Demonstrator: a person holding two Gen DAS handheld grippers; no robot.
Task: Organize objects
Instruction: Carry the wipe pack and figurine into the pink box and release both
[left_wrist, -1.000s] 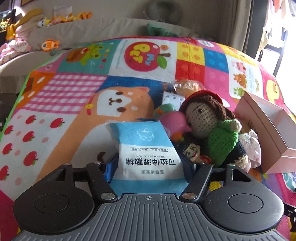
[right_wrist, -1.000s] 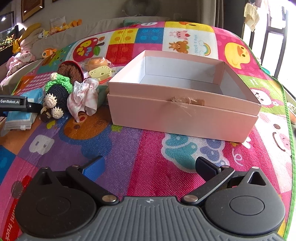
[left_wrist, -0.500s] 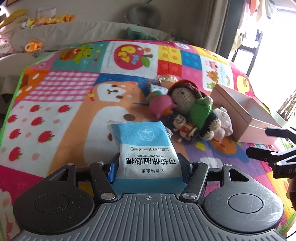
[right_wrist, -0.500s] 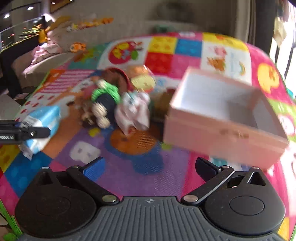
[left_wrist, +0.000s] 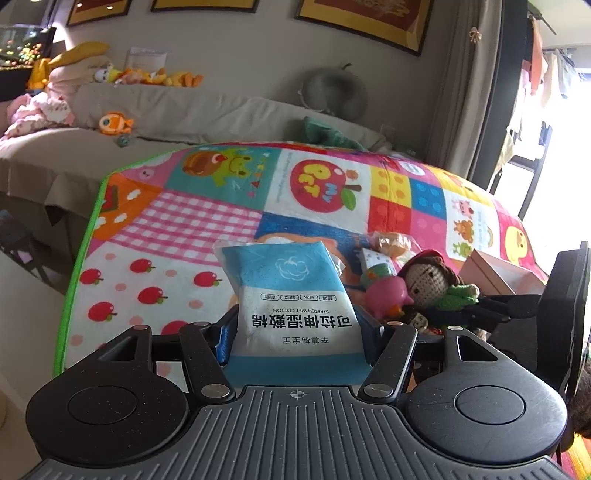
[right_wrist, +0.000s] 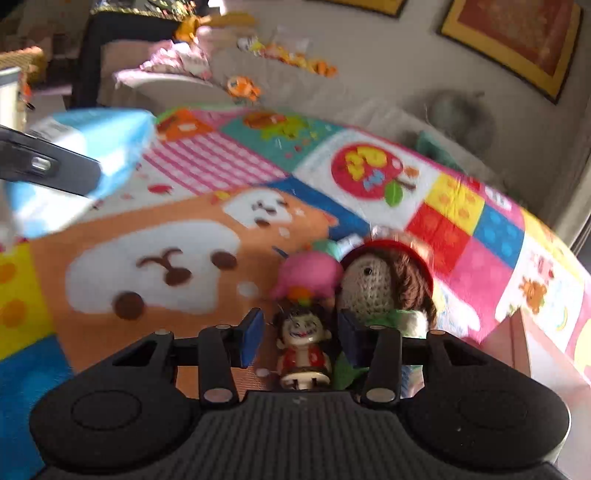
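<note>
On my left wrist view, my left gripper (left_wrist: 297, 332) has its jaws clamped on the lower sides of a blue and white packet of wet cotton wipes (left_wrist: 291, 295), which stands up between the fingers, lifted clear of the play mat (left_wrist: 177, 229). The mat is a patchwork of bright cartoon squares with a green border along its left edge. Toward its right side lies a small heap: a crochet doll (left_wrist: 432, 277) with brown hair and a green top, a pink toy (left_wrist: 388, 295) just beside the doll's head, and a wrapped bun (left_wrist: 391, 243) behind them. A pink box (left_wrist: 495, 269) sits near the mat's right edge, partly hidden by my right gripper (left_wrist: 517, 306), which reaches in from the right at the doll's body. Beyond the far edge is a beige sofa (left_wrist: 184, 110) with soft toys on it.

On my right wrist view, which is blurred, my right gripper (right_wrist: 297, 339) has just been closing its jaws. They now stand narrow, with a small figurine (right_wrist: 303, 347) in a red top between them; I can see a gap on the left side, so the pads are not pressing it. The crochet doll (right_wrist: 380, 284) and pink toy (right_wrist: 310, 273) lie just past the figurine. A corner of the pink box (right_wrist: 517, 343) shows at the right, and the packet (right_wrist: 92, 155), gripped by the left gripper (right_wrist: 48, 166), hangs at upper left.
</note>
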